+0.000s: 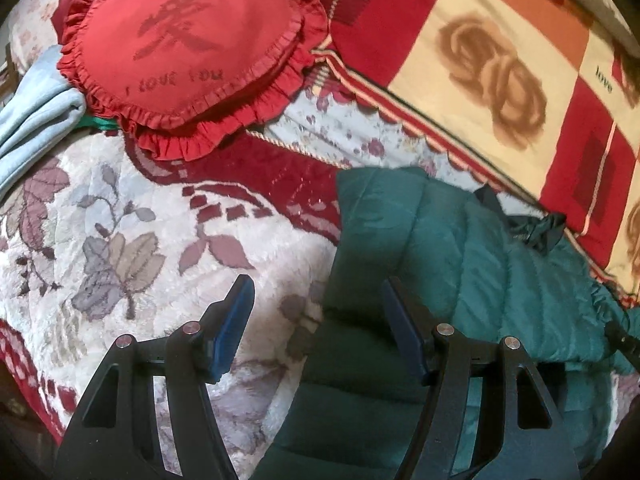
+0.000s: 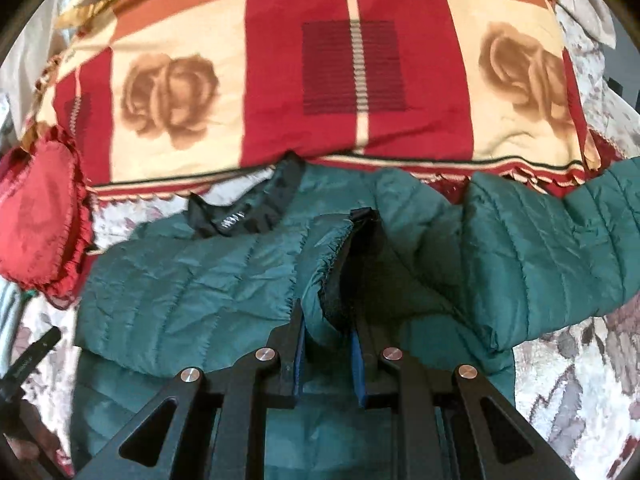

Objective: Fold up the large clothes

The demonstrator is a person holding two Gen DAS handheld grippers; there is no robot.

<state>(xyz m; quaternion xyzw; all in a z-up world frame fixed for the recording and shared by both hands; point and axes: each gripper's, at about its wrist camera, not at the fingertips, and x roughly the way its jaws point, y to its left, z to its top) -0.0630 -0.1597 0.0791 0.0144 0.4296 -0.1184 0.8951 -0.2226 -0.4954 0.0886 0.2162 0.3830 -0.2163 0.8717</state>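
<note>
- One green quilted puffer jacket (image 2: 192, 292) lies on a floral fleece blanket (image 1: 120, 248) covering a bed, its black collar (image 2: 256, 208) pointing toward a checked rose-print quilt (image 2: 360, 72) at the far side.
- Part of the folding looks done: one side of the jacket appears laid over the body, giving a straight edge on the left.
- The right gripper (image 2: 328, 344) has its fingers nearly together, clamped on the elastic sleeve cuff (image 2: 340, 276), which is lifted over the middle of the jacket.
- That sleeve (image 2: 540, 248) stretches away to the right, off the body, so it is not yet folded in.
- The left gripper (image 1: 316, 320) hovers at the jacket's left edge with its fingers wide apart, holding nothing.
- Judging from this, the task is at an early-to-middle stage: the held sleeve needs laying across, and the jacket then needs folding along its length.
- A red heart-shaped cushion (image 1: 184, 52) reading "I love you" sits beside the jacket on the left, near a pale blue garment (image 1: 36, 112).
</note>
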